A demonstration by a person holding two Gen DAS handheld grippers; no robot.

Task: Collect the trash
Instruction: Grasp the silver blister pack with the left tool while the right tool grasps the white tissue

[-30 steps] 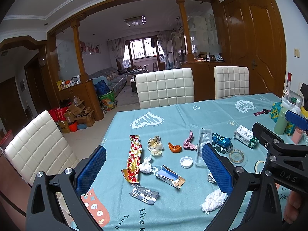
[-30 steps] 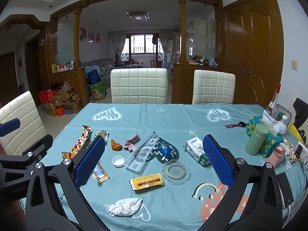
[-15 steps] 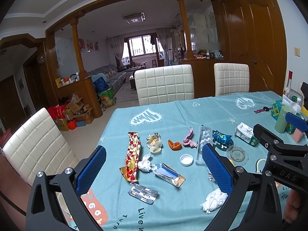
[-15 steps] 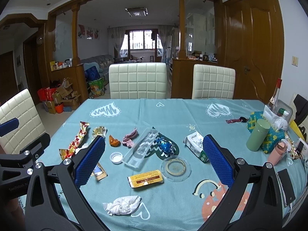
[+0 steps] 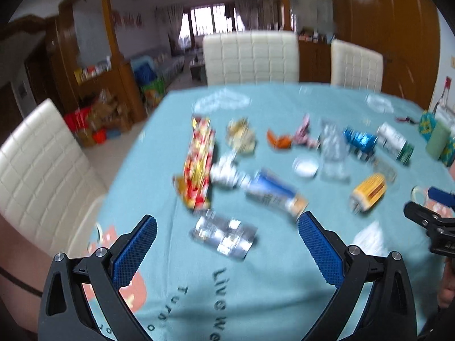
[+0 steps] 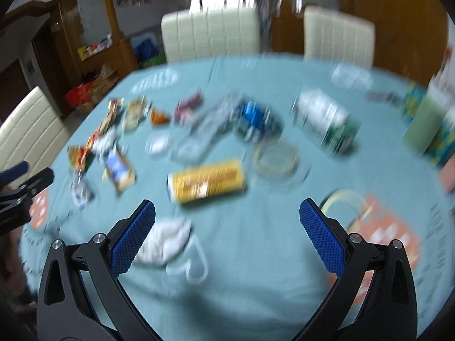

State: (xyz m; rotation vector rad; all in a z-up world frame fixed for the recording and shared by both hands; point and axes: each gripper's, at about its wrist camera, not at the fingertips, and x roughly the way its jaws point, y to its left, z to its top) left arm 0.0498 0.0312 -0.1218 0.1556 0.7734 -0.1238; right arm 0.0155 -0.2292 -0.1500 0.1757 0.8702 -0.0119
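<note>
Above the littered desk (image 5: 284, 284), left gripper (image 5: 227, 227) and right gripper (image 6: 227, 213) hover wide, empty; the approach calls for choosing the foil blister pack (image 5: 224, 234) or yellow wrapper (image 6: 206, 180).

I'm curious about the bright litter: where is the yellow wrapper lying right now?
In the right wrist view, the yellow wrapper lies on the teal tablecloth, left of the clear round lid and beyond the crumpled white tissue.

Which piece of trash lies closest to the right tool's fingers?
The crumpled white tissue, right beside the right tool's left finger; the yellow packet lies farther out.
</note>
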